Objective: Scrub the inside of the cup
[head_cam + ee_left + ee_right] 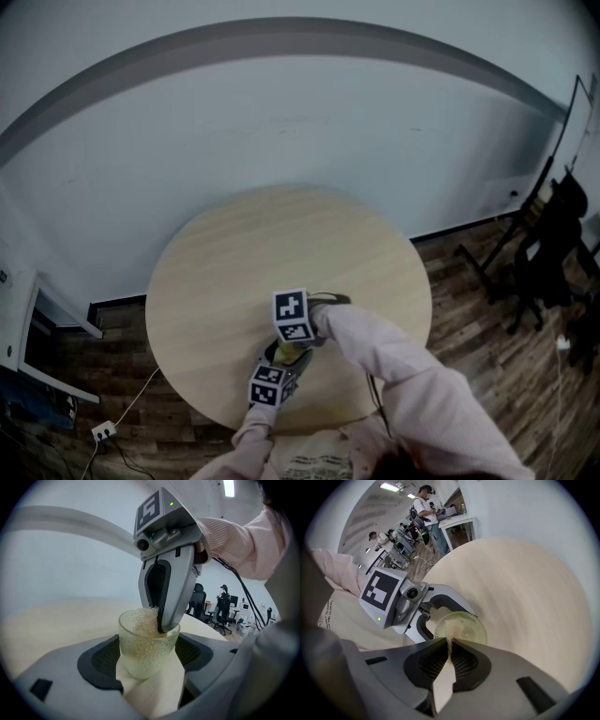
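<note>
Pink sleeves [412, 384] fill the bottom of the head view, reaching out over the near edge of a round, pale wooden table [281, 234], and both tools meet just inside that edge. One marker cube [269, 386] rides on the left tool and sits closest to the person, while a second marker cube [293, 316] on the right tool lies just beyond it. In the left gripper view the left claw [149, 665] is clenched around the lower body of the cup [140, 644], a clear, bubble-textured glass with a greenish tint, held upright with a dark ribbed pad pressed to each side. Whether the base of the cup touches the table cannot be told, since the jaws hide it. From above and slightly to the right, the right claw [450, 645] comes down into the mouth of the cup, its tips below the rim and close against the far inner wall. Its jaws are pinched together on a thin fold of a pale mesh scrubber [146, 620], the rest of which bunches up inside the cup and rises a little over the rim on the left. The right gripper view looks straight down into the open mouth, with the scrubber spread across the inside. A dark wood floor [469, 281] surrounds the table, and black office chairs [553, 244] stand well apart at the right.
</note>
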The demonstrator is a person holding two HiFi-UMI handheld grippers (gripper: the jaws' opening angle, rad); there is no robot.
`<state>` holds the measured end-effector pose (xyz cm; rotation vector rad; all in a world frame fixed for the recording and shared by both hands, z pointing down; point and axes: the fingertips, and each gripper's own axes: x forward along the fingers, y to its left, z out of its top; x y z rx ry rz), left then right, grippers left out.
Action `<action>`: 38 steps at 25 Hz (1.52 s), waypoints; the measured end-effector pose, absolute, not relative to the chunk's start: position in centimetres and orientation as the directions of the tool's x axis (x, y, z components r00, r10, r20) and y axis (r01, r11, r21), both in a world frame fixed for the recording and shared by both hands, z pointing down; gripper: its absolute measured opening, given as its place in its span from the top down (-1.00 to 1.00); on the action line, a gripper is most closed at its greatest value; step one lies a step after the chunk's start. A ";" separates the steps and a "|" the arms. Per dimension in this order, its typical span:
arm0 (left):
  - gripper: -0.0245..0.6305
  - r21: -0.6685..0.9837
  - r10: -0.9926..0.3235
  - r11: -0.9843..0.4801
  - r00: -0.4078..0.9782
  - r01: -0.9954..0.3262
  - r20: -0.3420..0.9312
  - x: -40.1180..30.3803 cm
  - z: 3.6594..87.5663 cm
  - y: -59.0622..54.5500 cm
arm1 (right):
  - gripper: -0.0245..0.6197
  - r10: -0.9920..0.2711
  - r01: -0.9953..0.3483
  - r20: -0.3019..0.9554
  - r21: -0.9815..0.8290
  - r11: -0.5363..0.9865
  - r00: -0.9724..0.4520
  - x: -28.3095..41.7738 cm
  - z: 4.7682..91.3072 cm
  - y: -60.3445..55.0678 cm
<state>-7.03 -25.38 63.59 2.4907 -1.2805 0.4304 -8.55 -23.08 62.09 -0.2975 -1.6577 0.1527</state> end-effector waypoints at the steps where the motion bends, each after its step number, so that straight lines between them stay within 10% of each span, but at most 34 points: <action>1: -0.19 0.132 -0.728 -0.554 0.556 -0.822 0.401 -7.0 63.6 -25.3 | 0.84 0.297 0.087 0.950 -0.289 0.953 -0.094 -8.6 62.0 -22.9; 38: -0.17 0.086 -0.721 -0.570 0.548 -0.817 0.425 -7.0 63.8 -25.2 | 0.84 0.419 -0.405 0.719 -0.673 0.619 -0.554 -11.8 60.1 -24.0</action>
